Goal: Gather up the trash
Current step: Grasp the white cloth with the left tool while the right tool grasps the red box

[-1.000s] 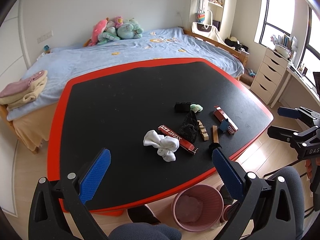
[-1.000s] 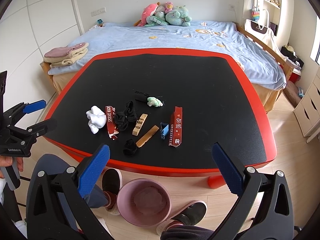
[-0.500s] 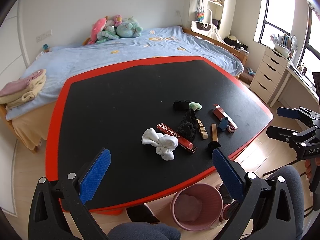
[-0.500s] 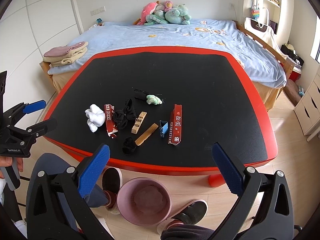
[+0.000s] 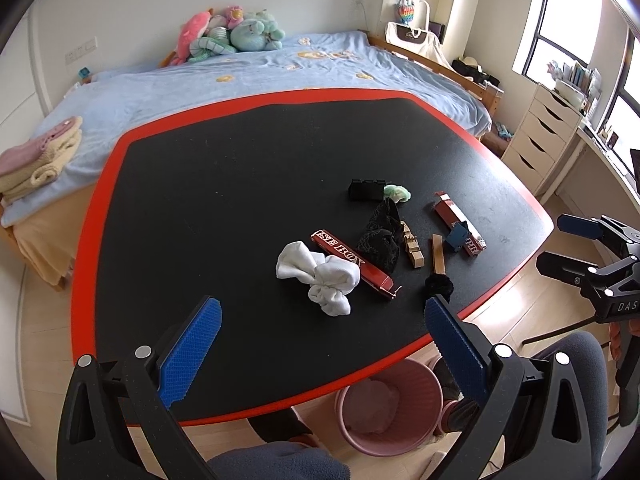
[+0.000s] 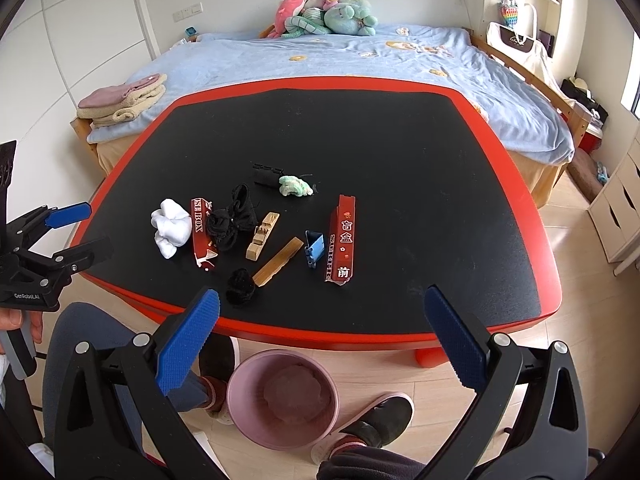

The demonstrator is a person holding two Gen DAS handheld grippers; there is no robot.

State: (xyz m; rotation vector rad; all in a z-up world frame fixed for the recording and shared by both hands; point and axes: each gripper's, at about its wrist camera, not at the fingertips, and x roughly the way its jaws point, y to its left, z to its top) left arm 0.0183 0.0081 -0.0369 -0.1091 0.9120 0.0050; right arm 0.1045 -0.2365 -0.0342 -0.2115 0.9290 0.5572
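Litter lies in a cluster on the black table (image 5: 240,184): a white wad (image 5: 318,276), a red box (image 5: 352,264), black mesh (image 5: 380,236), a wooden clip (image 5: 412,244), a wooden stick (image 5: 438,256), a black puff (image 5: 438,286), a blue clip (image 5: 458,236), a second red box (image 6: 342,240), a black block (image 6: 267,174) and a green wad (image 6: 295,186). A pink bin (image 6: 282,398) stands on the floor below the table's near edge. My left gripper (image 5: 320,336) hangs open short of the white wad. My right gripper (image 6: 320,320) is open above the near edge, holding nothing.
A bed (image 6: 360,52) with plush toys (image 6: 328,14) and folded towels (image 6: 124,98) borders the table's far side. White drawers (image 5: 540,140) stand to the right. The person's knees and shoes (image 6: 372,420) flank the bin. The table's far half (image 6: 360,128) is bare.
Both views have shifted only slightly, with the litter sliding a little up the frames. Both grippers stay open and nothing on the table has moved.
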